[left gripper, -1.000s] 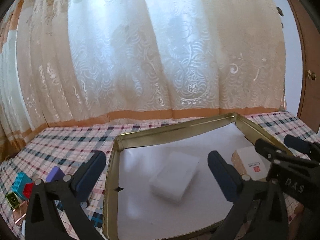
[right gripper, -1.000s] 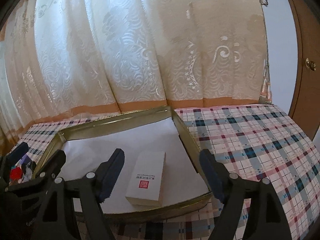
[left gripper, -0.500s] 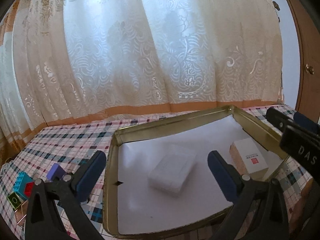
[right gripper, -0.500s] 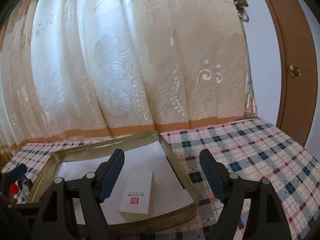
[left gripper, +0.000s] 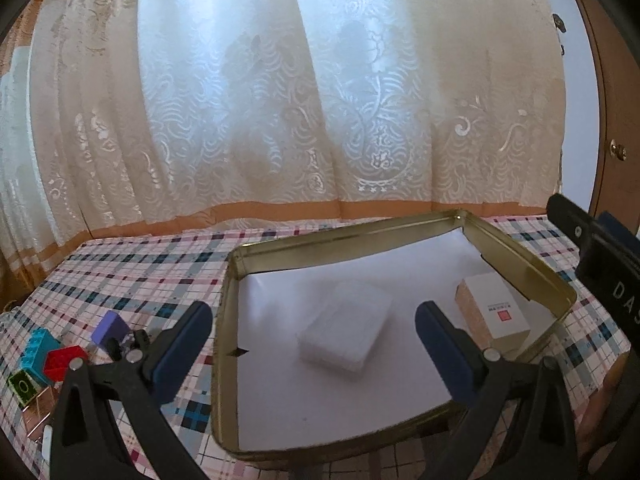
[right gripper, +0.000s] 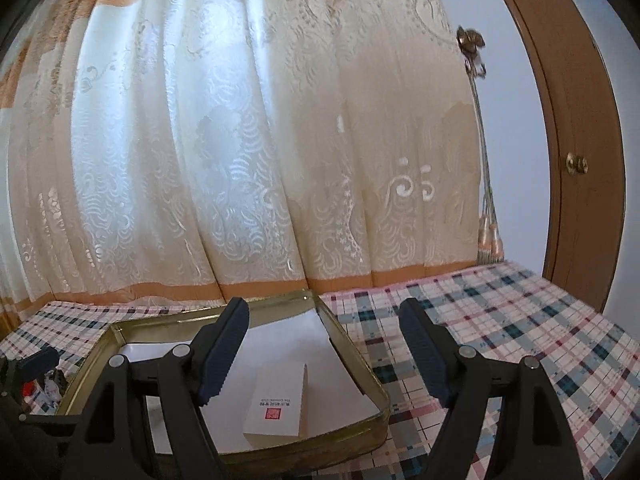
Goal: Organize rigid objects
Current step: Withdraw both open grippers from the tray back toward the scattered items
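A shallow gold tin tray (left gripper: 225, 332) lined with white paper lies on the checked tablecloth. Inside it are a white block (left gripper: 344, 330) and, near the right wall, a small white box with a red stamp (left gripper: 496, 312). My left gripper (left gripper: 314, 348) hovers open over the tray's near side, holding nothing. My right gripper (right gripper: 324, 352) is open too and empty, raised above the tray's near right corner, with the stamped box (right gripper: 278, 404) lying below and between its fingers. The tray's right wall (right gripper: 354, 356) runs under it.
Loose toy bricks sit on the cloth left of the tray: purple (left gripper: 110, 326), cyan (left gripper: 38, 348), red (left gripper: 64, 362) and a green piece (left gripper: 22, 386). A lace curtain hangs close behind the table. A wooden door (right gripper: 576, 160) stands at the right.
My right gripper has lifted and tipped upward, drawing away from the stamped box, which stays in the tray. In the left view it slid toward the right edge. The left gripper hardly moved.
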The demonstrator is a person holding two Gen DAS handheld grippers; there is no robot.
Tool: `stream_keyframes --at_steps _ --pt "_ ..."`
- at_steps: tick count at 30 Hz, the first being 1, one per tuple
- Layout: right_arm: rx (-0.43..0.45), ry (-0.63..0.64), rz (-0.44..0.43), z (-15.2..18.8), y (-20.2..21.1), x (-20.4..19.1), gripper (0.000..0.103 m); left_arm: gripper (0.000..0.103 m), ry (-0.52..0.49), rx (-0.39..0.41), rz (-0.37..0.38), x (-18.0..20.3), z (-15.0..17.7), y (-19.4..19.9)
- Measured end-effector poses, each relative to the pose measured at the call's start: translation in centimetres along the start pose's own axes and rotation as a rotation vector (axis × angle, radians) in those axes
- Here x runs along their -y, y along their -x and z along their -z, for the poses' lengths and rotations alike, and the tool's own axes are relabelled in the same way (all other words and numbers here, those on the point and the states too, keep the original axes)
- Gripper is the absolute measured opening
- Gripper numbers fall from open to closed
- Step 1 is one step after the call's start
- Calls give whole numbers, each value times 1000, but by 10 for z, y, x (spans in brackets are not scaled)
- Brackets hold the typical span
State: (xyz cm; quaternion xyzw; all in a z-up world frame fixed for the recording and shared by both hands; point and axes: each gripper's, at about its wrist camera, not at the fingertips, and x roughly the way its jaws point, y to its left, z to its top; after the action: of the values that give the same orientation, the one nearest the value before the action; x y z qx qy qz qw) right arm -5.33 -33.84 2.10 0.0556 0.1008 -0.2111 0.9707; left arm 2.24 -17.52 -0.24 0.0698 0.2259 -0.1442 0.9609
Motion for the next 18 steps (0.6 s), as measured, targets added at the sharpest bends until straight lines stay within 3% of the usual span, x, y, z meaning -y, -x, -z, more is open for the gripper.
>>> stream_keyframes --at_steps 9,12,18 --pt "57 21 -22 -1 15 -7 79 103 116 148 1 -28 7 33" --pt "73 16 -32 0 20 -8 79 103 123 153 -28 -32 9 37" --pt "67 15 -33 1 23 -12 79 103 97 152 -11 -34 12 43"
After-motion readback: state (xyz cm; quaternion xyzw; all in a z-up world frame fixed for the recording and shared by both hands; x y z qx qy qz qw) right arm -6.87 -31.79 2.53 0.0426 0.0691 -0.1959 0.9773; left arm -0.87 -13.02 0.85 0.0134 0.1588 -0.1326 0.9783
